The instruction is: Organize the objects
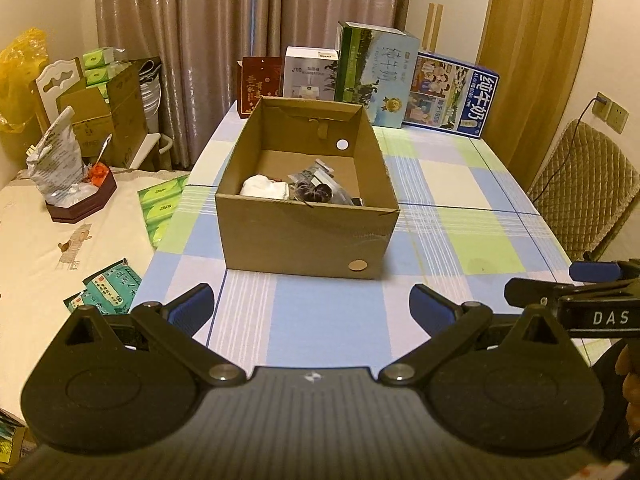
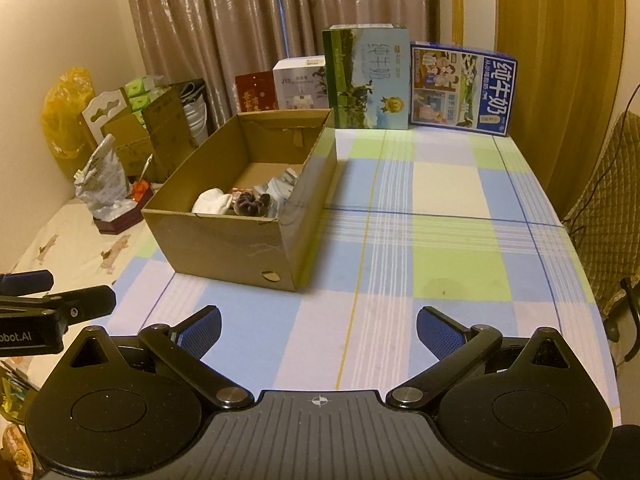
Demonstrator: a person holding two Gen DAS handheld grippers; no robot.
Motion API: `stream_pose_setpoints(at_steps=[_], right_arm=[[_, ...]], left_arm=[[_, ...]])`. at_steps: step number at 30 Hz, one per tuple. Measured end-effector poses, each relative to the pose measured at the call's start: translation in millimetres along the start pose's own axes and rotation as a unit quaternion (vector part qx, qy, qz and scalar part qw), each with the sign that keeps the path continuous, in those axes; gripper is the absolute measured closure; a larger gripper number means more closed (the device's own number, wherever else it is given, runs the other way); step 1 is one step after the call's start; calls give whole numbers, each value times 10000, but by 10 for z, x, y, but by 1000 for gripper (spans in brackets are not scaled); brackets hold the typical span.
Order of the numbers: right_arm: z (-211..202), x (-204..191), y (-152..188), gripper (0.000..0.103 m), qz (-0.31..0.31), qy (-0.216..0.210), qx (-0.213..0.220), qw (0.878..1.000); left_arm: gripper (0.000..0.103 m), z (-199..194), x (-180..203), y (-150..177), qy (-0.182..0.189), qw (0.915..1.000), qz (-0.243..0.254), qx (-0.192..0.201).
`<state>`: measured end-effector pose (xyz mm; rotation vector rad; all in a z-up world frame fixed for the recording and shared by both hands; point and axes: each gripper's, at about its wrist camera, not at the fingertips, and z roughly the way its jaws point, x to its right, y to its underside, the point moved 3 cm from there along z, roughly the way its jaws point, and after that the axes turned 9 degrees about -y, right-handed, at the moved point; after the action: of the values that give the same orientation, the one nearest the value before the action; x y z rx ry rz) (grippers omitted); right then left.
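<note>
An open cardboard box [image 1: 304,236] [image 2: 224,244] stands on the checked tablecloth [image 1: 460,216] [image 2: 440,208]. Inside lie a white bundle [image 1: 264,189] [image 2: 212,202], a dark round item [image 1: 314,194] [image 2: 249,204] and clear packets [image 1: 320,172] [image 2: 280,188]. My left gripper [image 1: 312,306] hovers open in front of the box, nothing between its blue pads. My right gripper [image 2: 319,330] is open too, to the right of the box over the cloth, and empty. Each gripper's side shows at the edge of the other's view.
Milk cartons [image 1: 376,72] [image 2: 462,88], a white box [image 1: 310,72] and a red box [image 1: 256,86] line the table's far edge. A second table at left holds green tissue packs [image 1: 160,210], teal packets [image 1: 108,286] and a dark tray [image 1: 80,204]. A padded chair [image 1: 580,184] stands right.
</note>
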<state>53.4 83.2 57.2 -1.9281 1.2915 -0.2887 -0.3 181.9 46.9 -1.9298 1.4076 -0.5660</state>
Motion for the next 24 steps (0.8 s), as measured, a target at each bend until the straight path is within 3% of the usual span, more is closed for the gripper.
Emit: stream_pose_setpoints(at_steps=[24], right_arm=[[12, 9, 12, 2, 32, -10, -21, 10000]], left_arm=[[1, 38, 20, 19, 55, 10000, 35, -35]])
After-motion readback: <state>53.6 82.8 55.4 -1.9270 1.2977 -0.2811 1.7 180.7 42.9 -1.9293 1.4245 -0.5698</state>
